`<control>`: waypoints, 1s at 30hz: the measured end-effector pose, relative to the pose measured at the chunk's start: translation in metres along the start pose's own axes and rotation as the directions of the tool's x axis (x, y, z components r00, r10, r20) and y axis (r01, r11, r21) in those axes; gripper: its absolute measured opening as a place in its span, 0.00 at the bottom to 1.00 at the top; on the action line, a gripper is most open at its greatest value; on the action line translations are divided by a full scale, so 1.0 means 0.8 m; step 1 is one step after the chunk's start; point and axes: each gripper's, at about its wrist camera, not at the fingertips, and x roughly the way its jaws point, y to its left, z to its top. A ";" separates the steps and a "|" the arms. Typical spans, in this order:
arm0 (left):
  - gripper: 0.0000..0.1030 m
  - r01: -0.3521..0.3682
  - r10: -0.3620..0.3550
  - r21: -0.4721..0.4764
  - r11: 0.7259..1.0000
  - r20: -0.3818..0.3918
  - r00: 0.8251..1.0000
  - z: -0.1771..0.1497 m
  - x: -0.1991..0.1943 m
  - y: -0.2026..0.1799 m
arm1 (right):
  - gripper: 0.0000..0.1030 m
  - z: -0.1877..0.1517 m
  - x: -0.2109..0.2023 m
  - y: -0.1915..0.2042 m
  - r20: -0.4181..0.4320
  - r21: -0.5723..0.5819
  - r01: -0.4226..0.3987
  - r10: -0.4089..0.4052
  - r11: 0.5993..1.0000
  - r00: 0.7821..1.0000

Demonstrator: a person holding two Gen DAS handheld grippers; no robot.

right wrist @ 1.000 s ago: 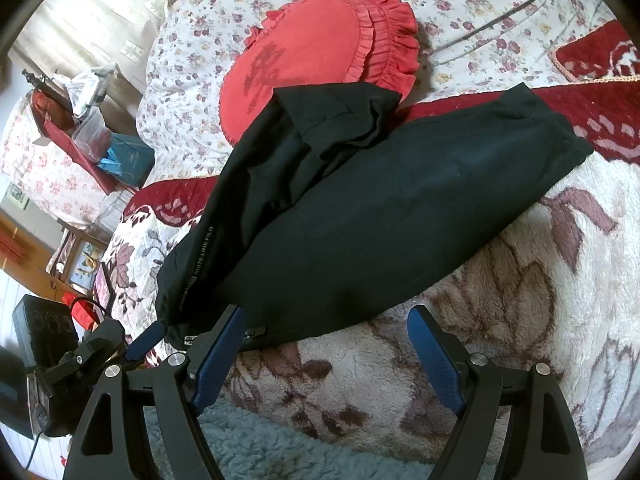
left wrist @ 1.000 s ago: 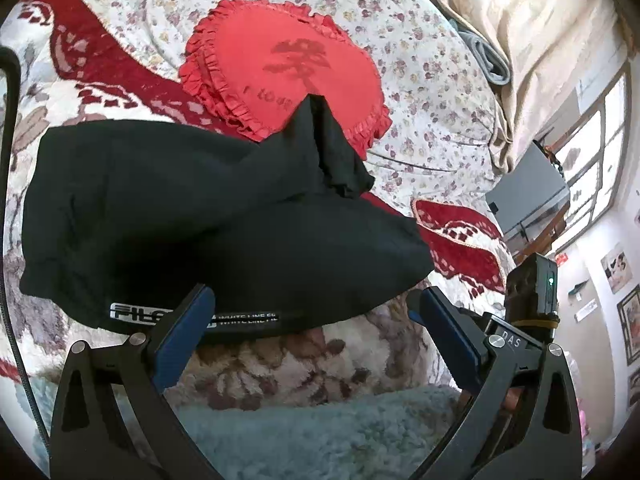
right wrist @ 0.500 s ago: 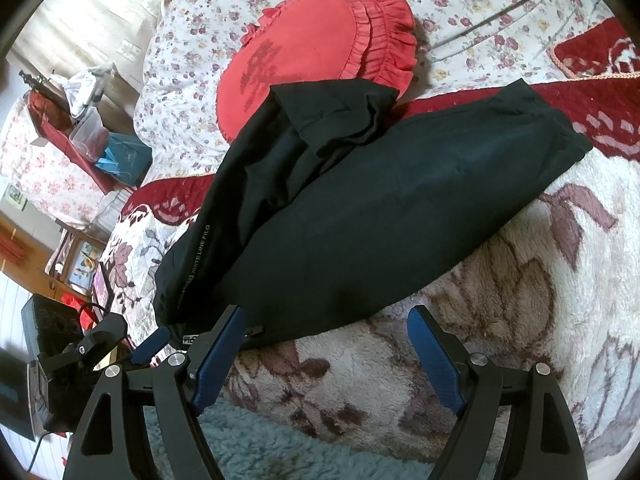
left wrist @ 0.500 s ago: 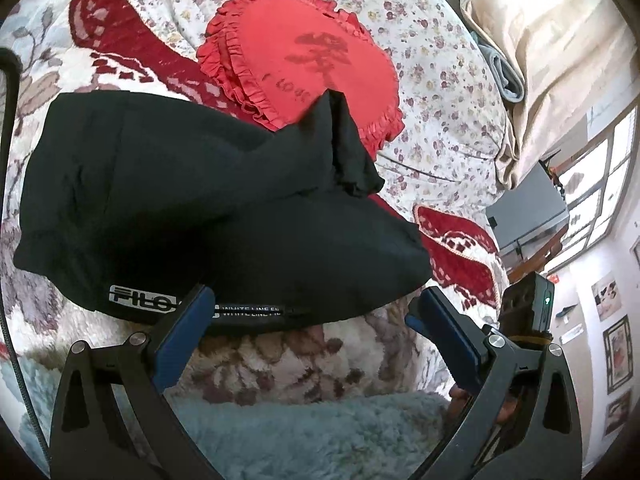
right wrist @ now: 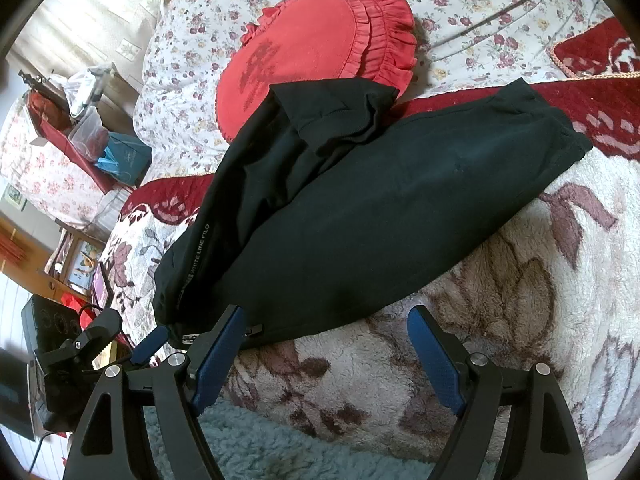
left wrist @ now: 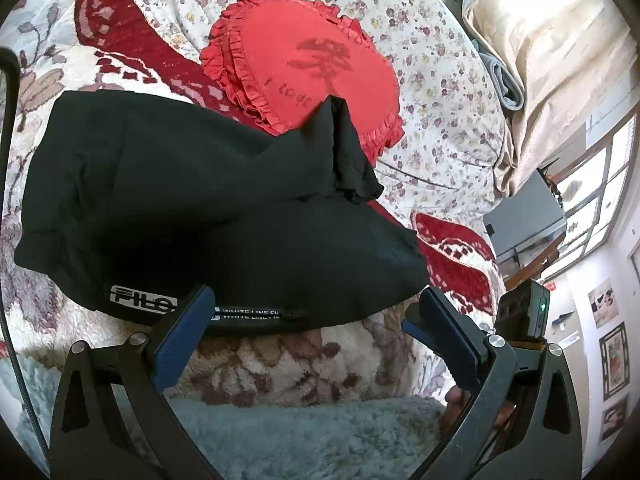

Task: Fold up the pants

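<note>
My left claw [left wrist: 310, 312] is spread wide with nothing in it, hovering just short of the pants' near edge. My right claw [right wrist: 326, 330] is the same, wide apart and empty, at that same edge. One pair of black pants [right wrist: 360, 216] lies on the bed's floral blanket [right wrist: 540, 280], long axis running from near-left to far-right in the right view, printed waistband end toward my left claw. One leg end [left wrist: 344, 152] is flopped back over the bundle, overlapping the single red heart pillow [left wrist: 320, 64] behind.
</note>
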 end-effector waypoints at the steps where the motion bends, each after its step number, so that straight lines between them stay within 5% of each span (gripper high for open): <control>1: 0.99 0.002 -0.002 -0.001 1.000 -0.005 1.000 0.001 0.000 0.001 | 0.80 0.000 0.000 0.000 0.000 0.000 0.000 0.000 1.000 1.000; 24: 0.99 0.018 -0.019 -0.056 0.998 -0.021 1.000 0.001 0.004 0.012 | 0.80 0.001 0.000 0.000 -0.002 0.002 0.000 0.000 1.000 1.000; 30: 0.99 -0.138 0.138 0.020 0.990 0.001 0.990 -0.005 0.008 -0.001 | 0.80 -0.002 0.002 -0.001 -0.009 0.004 0.003 -0.003 1.000 1.000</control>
